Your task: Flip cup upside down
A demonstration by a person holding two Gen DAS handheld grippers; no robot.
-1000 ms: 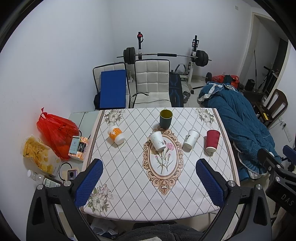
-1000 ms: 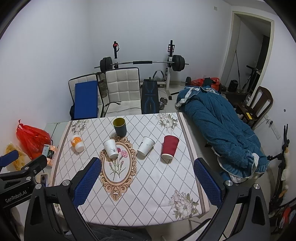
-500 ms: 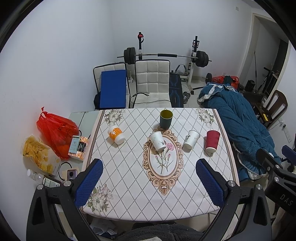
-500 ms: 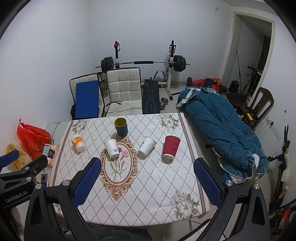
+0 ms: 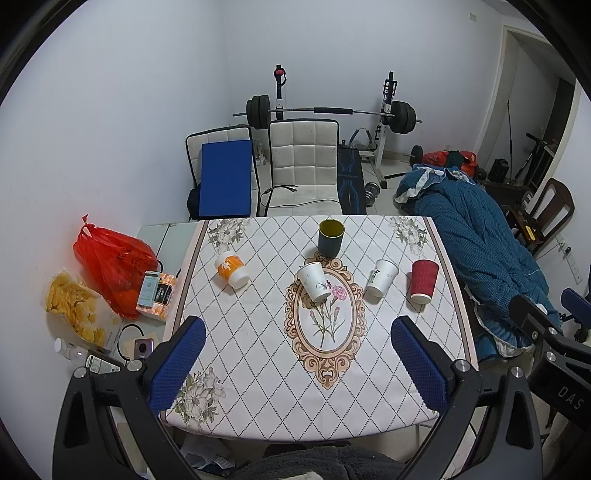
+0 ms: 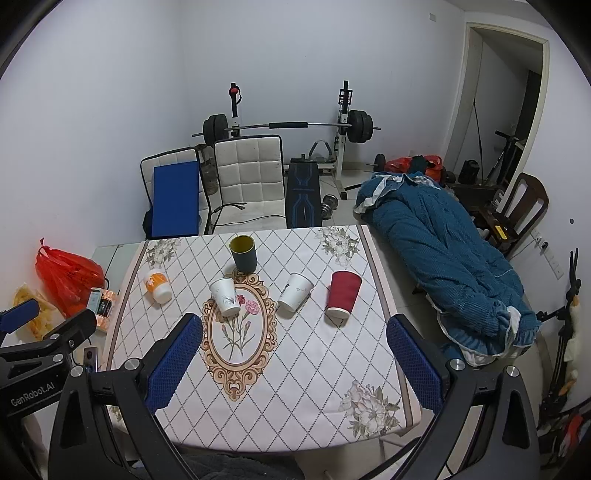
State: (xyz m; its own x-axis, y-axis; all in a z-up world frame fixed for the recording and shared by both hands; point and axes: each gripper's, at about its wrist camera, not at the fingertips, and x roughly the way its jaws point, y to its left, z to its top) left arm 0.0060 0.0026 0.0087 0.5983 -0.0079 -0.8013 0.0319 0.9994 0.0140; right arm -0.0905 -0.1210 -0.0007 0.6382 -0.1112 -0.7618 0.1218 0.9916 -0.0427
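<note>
Dark green cup (image 5: 330, 237) stands upright, mouth up, at the desk's (image 5: 258, 369) far middle, untouched; left gripper (image 5: 295, 363) and right gripper (image 6: 293, 363) hover near, fingers wide, empty.

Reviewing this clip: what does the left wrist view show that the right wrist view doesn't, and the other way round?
Only the left wrist view shows the small bottle on the floor by the snack bag. Only the right wrist view shows the wall switch up beside the door frame. Both show the table with five cups, the dark green cup upright, and both grippers, left gripper and right gripper, open and holding nothing.
</note>
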